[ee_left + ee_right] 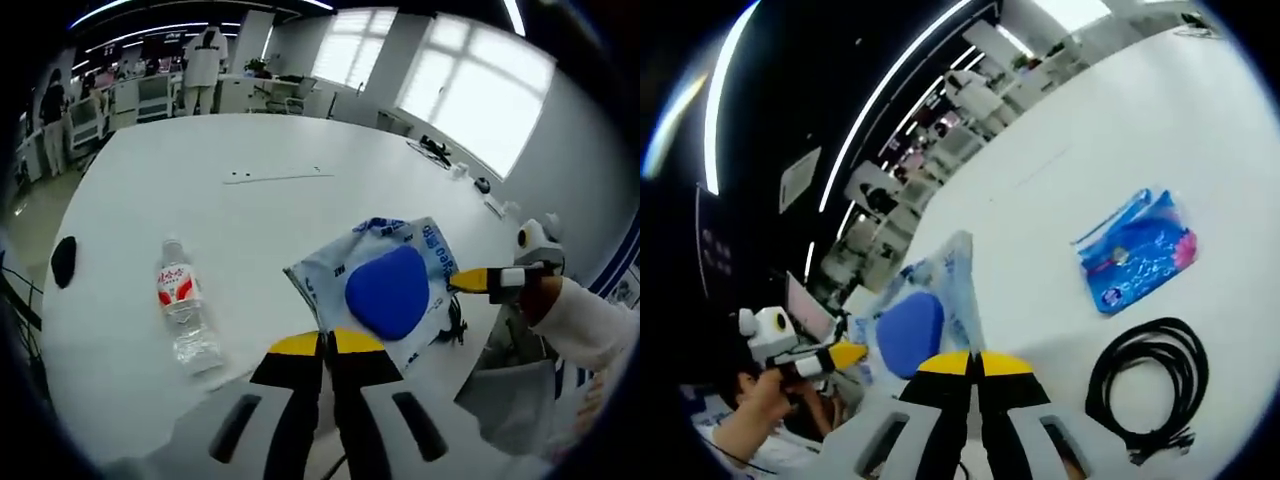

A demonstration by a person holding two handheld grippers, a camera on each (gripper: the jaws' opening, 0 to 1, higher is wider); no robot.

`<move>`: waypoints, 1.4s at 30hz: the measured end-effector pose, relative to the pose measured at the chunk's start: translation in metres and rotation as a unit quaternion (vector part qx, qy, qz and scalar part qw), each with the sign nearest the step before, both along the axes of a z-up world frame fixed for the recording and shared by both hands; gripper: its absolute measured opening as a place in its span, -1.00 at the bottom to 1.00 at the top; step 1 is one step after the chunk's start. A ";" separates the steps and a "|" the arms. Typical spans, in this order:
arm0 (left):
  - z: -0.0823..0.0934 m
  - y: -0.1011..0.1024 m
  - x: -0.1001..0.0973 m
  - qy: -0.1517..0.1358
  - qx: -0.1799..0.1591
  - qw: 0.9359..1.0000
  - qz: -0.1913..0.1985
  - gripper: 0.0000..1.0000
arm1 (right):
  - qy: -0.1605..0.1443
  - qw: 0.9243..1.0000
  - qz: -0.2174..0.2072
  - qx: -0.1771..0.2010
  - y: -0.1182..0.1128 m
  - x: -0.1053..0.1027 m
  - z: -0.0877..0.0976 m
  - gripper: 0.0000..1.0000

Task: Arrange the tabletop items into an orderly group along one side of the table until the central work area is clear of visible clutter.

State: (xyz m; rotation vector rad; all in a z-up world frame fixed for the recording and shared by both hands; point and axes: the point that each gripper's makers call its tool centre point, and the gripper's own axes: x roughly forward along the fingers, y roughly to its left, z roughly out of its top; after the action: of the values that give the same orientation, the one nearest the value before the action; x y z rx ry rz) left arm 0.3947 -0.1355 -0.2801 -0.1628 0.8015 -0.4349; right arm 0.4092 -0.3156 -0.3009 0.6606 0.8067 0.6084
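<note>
**Left gripper view**

Pinching the near edge of the clear pouch (385,285) with the left gripper (327,343), closed fully, yellow tips together and no gap visible. Gripping the pouch's right-hand edge with the right gripper (470,280), also closed on the film as far as can be seen. Sharing the load between two edges, probably because the film is limp and would fold or swing from a single pinch. Holding the pouch, with its blue pad inside, over the near-right part of the white table (250,220). Cannot tell whether the underside touches the surface. Note the water bottle (183,305) lying on its side, well apart to the left, label up. Expect it to roll if nudged.

**Right gripper view**

Looking along the right gripper's own closed jaws, with the pouch rising from the tips as an upright sheet, so judged lifted, not resting flat. Note the left gripper at the pouch's opposite edge. Note also a blue packet (1135,252) flat on the table and a coiled black cable (1096,385) just beside it.

**Status**

Judged as mid-carry of one item. Leaves the bottle, packet and cable spread out and not yet grouped along one side.
</note>
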 end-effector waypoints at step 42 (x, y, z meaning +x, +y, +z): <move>-0.071 -0.017 0.055 0.083 0.075 0.993 -0.027 -1.00 | 0.028 0.996 0.010 -0.090 -0.012 0.054 -0.073 -1.00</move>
State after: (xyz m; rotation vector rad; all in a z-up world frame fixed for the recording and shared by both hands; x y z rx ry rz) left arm 0.4493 -0.1527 -0.3508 -0.0366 0.9999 -0.4135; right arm 0.4628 -0.3275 -0.3735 0.5077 0.9104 0.5301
